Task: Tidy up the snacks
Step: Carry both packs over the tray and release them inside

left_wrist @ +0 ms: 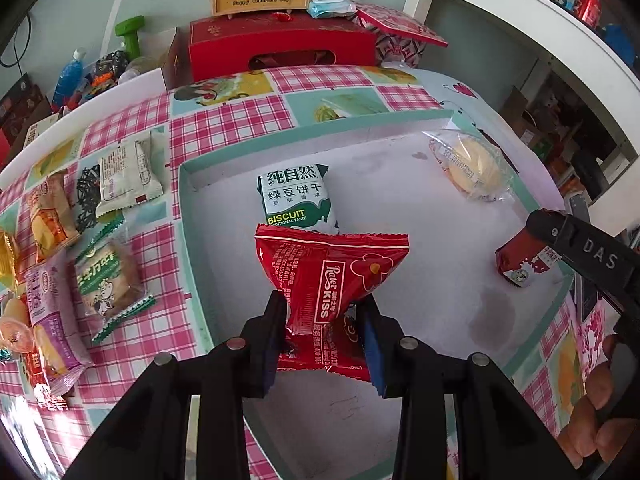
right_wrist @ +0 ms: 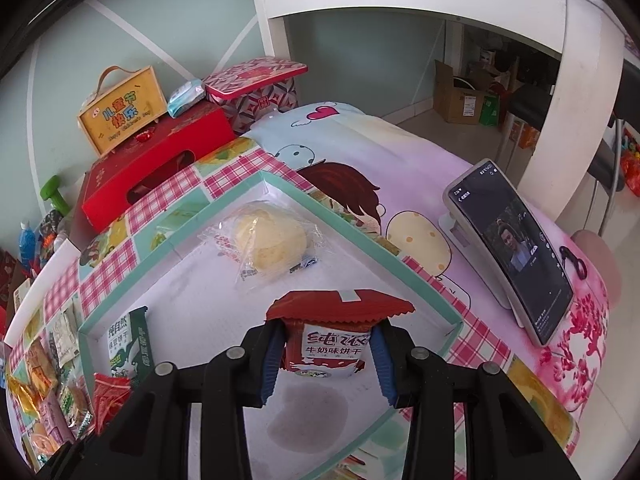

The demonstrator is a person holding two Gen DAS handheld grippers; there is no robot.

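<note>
From the left wrist camera, the left gripper (left_wrist: pixel 322 312) pinches the red Kiss snack (left_wrist: pixel 332 276) by its lower half, and it hangs over the white tray (left_wrist: pixel 188 216). The bag is soft and slippery, so I think it could slide out and land on the green biscuit pack (left_wrist: pixel 298 200), which lies in the tray right behind it. The tray also holds a yellow bun (left_wrist: pixel 472 168) in its far right corner. More snacks (left_wrist: pixel 108 272) wait on the checked cloth, left of the tray.

From the right wrist camera, the right gripper (right_wrist: pixel 326 354) squeezes the red milk biscuit pack (right_wrist: pixel 332 344) from both sides, low over the tray (right_wrist: pixel 400 256) near its right wall. Squeezing hard could crack the biscuits inside. The phone (right_wrist: pixel 516 256) stands just outside that wall, so a wide swing could knock it over. The bun (right_wrist: pixel 268 240) sits in the far corner and the green pack (right_wrist: pixel 128 344) at the left wall.
</note>
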